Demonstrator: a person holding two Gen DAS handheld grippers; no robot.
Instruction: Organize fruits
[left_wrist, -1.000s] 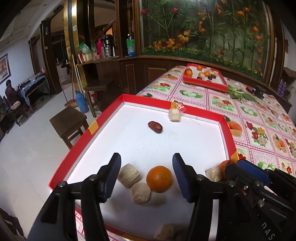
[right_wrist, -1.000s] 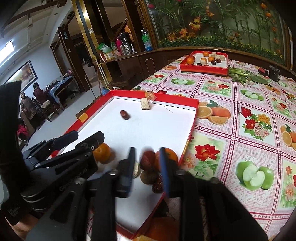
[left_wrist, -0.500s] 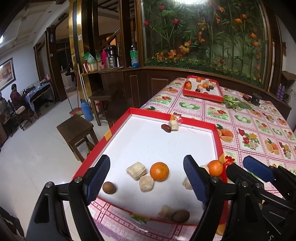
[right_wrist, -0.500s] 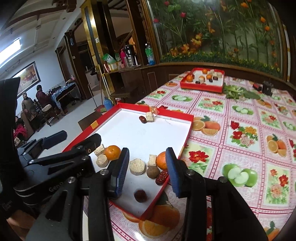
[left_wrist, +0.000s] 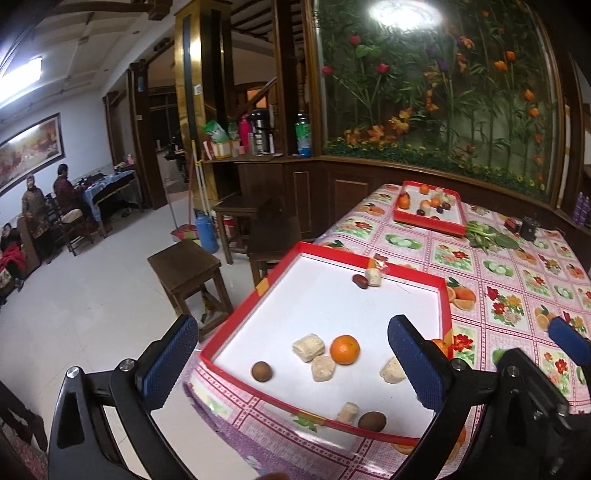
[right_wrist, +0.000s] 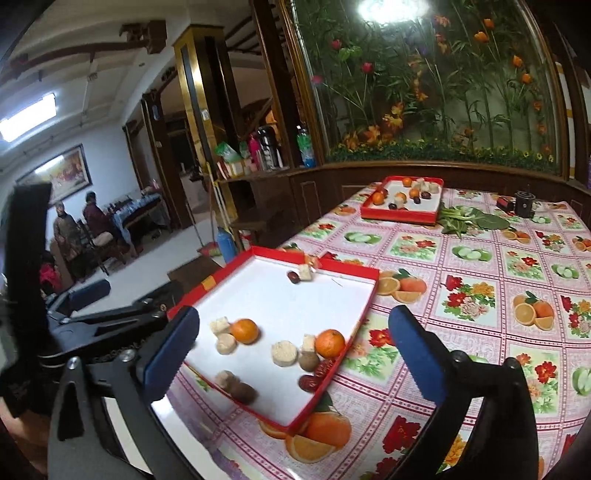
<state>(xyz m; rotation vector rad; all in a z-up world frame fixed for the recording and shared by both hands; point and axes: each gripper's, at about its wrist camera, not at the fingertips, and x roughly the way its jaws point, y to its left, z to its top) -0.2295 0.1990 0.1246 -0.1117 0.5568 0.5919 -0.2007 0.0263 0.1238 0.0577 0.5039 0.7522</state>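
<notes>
Two grippers hang wide open and empty above a red-walled, white-floored tray at the corner of a desk covered in glossy fruit-and-flower oilcloth. Ahead of the left gripper, between its blue textured pads, lie a round dimpled orange, pale ridged blocks and a smooth brown ball. Framed by the right gripper, a second orange sits against the tray's right wall beside wrinkled red dates. Far beyond both, a smaller red tray holds more fruit.
</notes>
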